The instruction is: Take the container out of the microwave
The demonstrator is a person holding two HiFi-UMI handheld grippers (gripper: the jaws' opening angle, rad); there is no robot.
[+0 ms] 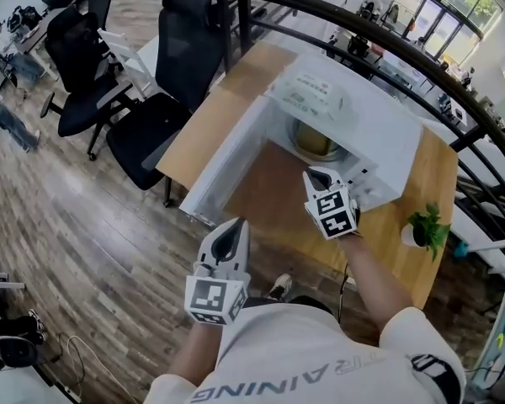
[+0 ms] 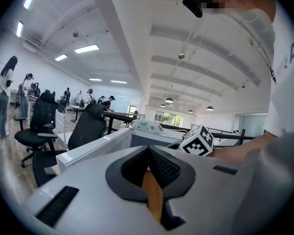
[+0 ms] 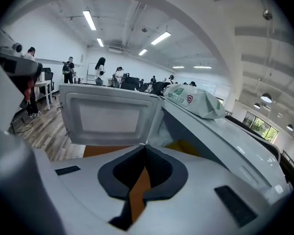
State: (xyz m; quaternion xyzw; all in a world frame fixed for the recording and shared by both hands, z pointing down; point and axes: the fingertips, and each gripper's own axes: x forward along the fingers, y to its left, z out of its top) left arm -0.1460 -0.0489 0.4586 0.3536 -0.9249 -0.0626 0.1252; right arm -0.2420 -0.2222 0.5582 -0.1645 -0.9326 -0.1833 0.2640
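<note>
Head view: a round yellowish container (image 1: 316, 140), largely hidden under the roof of the boxy white microwave (image 1: 391, 137), lies at 12 o'clock from the right gripper (image 1: 320, 173). Only the right gripper view shows the open door's (image 3: 110, 119) smooth inner panel. The left gripper (image 1: 235, 224) lies at 8 o'clock from the right one. Both grippers' ribbed black jaws are closed and empty.

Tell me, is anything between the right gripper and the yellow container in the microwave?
Nothing. In the head view the door is open, and the gap from right gripper to container is bare.
</note>
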